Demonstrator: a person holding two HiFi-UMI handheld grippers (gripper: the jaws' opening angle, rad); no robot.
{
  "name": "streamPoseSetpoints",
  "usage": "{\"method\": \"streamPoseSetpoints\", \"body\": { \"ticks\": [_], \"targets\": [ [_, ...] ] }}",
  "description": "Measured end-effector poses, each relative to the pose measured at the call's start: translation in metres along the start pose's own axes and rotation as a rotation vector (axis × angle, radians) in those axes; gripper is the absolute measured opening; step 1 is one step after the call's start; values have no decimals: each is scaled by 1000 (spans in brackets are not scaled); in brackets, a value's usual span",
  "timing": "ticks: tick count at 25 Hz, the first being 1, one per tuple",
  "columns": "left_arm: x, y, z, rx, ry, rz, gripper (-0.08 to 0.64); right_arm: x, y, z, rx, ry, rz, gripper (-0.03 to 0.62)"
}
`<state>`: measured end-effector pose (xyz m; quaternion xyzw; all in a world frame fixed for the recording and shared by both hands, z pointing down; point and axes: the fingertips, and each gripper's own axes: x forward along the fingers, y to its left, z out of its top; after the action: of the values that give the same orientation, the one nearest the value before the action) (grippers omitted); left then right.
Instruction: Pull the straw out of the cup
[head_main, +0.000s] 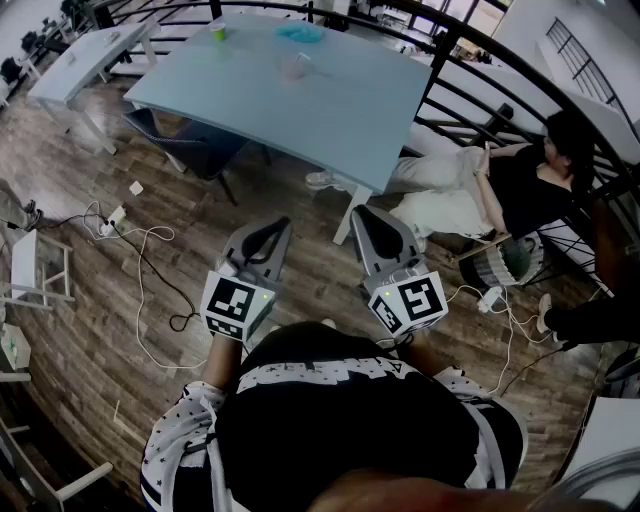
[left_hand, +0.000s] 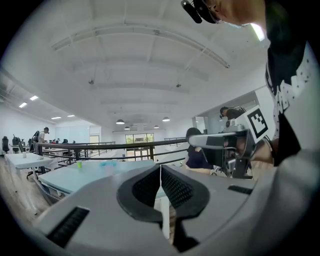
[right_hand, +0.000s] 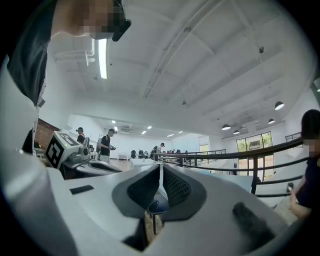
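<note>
ribbed left tongs (left_hand: 160, 169), right tongs (right_hand: 161, 169), both closed

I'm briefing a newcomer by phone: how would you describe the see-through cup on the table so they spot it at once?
Find the big pale-blue table beside the black railing. Three things stand at its far end; the cup is the one closest to the viewer. Unlike the small green cup and the blue dish behind it, it is see-through, faintly pink.
</note>
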<state>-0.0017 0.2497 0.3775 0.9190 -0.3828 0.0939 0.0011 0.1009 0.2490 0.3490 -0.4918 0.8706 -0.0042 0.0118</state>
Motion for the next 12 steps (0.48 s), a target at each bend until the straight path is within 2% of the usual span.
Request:
{"method": "streamPoseSetpoints", "body": {
  "ticks": [12],
  "targets": [
    [4, -15, 5, 12, -7, 5, 15, -12, -6, 4, 1, -41, 25, 37]
  ]
}}
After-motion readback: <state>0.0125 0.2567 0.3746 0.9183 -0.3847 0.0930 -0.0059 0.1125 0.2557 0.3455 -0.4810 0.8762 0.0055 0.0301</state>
